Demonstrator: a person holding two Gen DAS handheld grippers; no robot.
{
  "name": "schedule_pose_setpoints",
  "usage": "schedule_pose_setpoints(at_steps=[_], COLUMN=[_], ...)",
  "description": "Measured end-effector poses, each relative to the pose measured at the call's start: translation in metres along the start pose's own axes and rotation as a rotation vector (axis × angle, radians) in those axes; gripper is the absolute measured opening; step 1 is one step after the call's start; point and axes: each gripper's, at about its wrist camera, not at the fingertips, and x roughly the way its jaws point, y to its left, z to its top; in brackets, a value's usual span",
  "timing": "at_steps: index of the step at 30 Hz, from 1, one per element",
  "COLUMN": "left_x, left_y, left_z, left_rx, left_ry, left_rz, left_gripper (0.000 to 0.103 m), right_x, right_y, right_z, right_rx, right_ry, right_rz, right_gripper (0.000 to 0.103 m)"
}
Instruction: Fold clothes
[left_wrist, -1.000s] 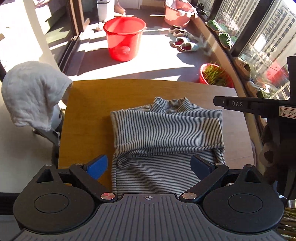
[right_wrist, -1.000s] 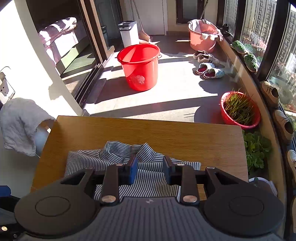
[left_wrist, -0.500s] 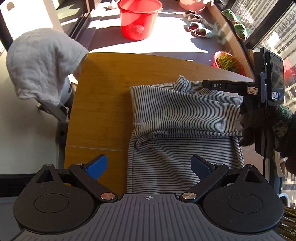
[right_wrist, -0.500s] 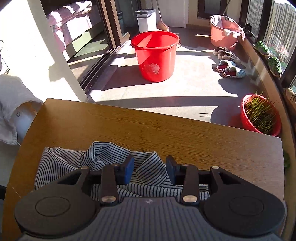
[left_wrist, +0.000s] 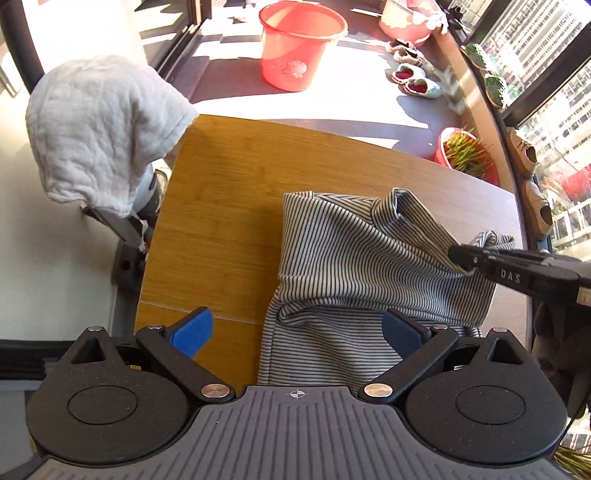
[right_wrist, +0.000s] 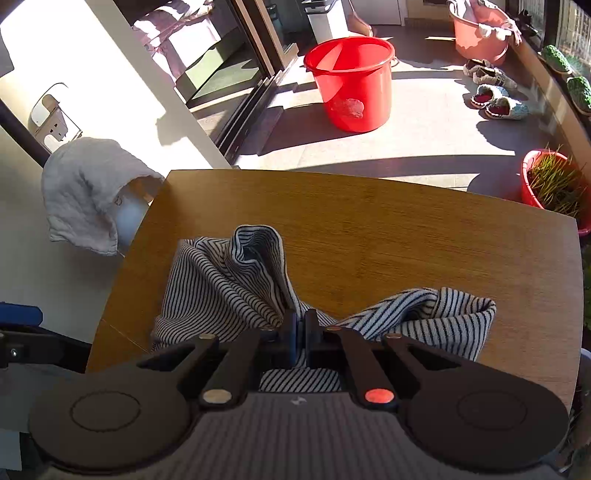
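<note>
On the wooden table (right_wrist: 406, 251): striped top (left_wrist: 351, 266) getting pinched up by its far edge.
Right gripper (right_wrist: 300, 332) has just snapped closed, pads clamped tight on a bunch of fabric by the collar, lifting it off the table. Left gripper (left_wrist: 295, 330) is spread wide over the near hem, holding nothing.

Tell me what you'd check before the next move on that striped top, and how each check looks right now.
1. Right gripper shut on the striped top: ok; jaws just closed on its top edge.
2. Left gripper open: ok.
3. Left gripper holding cloth: not ok; nothing pinched.
4. Top on the table: ok.
5. Clear table beyond the top: ok.
6. How many layers the right gripper pinched: cannot tell.
</note>
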Motion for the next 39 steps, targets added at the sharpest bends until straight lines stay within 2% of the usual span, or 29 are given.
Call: schedule_pose_setpoints(at_steps=[3, 5, 9, 12, 13, 15, 16, 18, 19, 22, 25, 30, 33, 36, 38, 39], left_x=[0.007, 0.013, 0.025, 0.042, 0.041, 0.031, 0.025, 0.015, 0.011, 0.001, -0.009, -0.020, -0.022, -0.019, -0.019, -0.019], left_y=[-0.016, -0.029, -0.048, -0.050, -0.045, -0.032, -0.027, -0.027, -0.027, -0.028, -0.026, -0.015, -0.008, -0.004, -0.005, -0.006], left_z=[0.008, 0.011, 0.025, 0.047, 0.050, 0.043, 0.036, 0.017, 0.008, -0.014, -0.024, -0.022, -0.018, -0.016, -0.018, -0.019], left_rx=[0.002, 0.031, 0.074, 0.066, 0.019, -0.063, -0.071, -0.025, 0.000, 0.060, 0.076, 0.097, 0.077, 0.045, 0.051, 0.057], left_ry=[-0.010, -0.036, -0.085, -0.094, -0.085, -0.064, -0.052, -0.022, -0.007, 0.026, 0.042, 0.020, 0.014, 0.021, 0.019, 0.018], left_rz=[-0.033, -0.062, -0.016, -0.014, -0.006, -0.068, -0.089, -0.049, -0.016, 0.046, 0.062, 0.093, 0.093, 0.072, 0.061, 0.057], left_gripper=[0.101, 0.101, 0.101, 0.099, 0.093, 0.093, 0.096, 0.098, 0.100, 0.101, 0.102, 0.103, 0.103, 0.103, 0.103, 0.103], right_x=[-0.001, 0.011, 0.031, 0.022, 0.014, -0.011, -0.022, -0.031, -0.029, -0.002, 0.036, 0.089, 0.097, 0.096, 0.091, 0.089], right_y=[0.004, 0.004, 0.000, -0.003, -0.001, 0.002, 0.003, 0.000, -0.004, -0.022, -0.032, -0.022, -0.003, 0.003, -0.002, -0.004], right_z=[-0.045, -0.064, -0.093, -0.100, -0.098, -0.086, -0.074, -0.044, -0.028, 0.022, 0.051, 0.063, 0.062, 0.063, 0.062, 0.061], right_rx=[0.043, 0.059, 0.084, 0.069, 0.032, -0.038, -0.056, -0.096, -0.107, -0.051, 0.033, 0.038, -0.058, -0.109, -0.084, -0.071], right_ry=[0.054, 0.064, 0.084, 0.027, 0.003, -0.088, -0.129, -0.174, -0.183, -0.168, -0.127, -0.092, -0.072, -0.078, -0.116, -0.135], right_rz=[-0.016, -0.027, -0.076, -0.064, -0.078, -0.081, -0.077, -0.098, -0.117, -0.139, -0.163, -0.238, -0.302, -0.348, -0.333, -0.325], right_gripper=[0.004, 0.004, 0.002, 0.002, 0.002, 0.003, 0.004, 0.010, 0.017, 0.028, 0.029, 0.034, 0.036, 0.034, 0.040, 0.046])
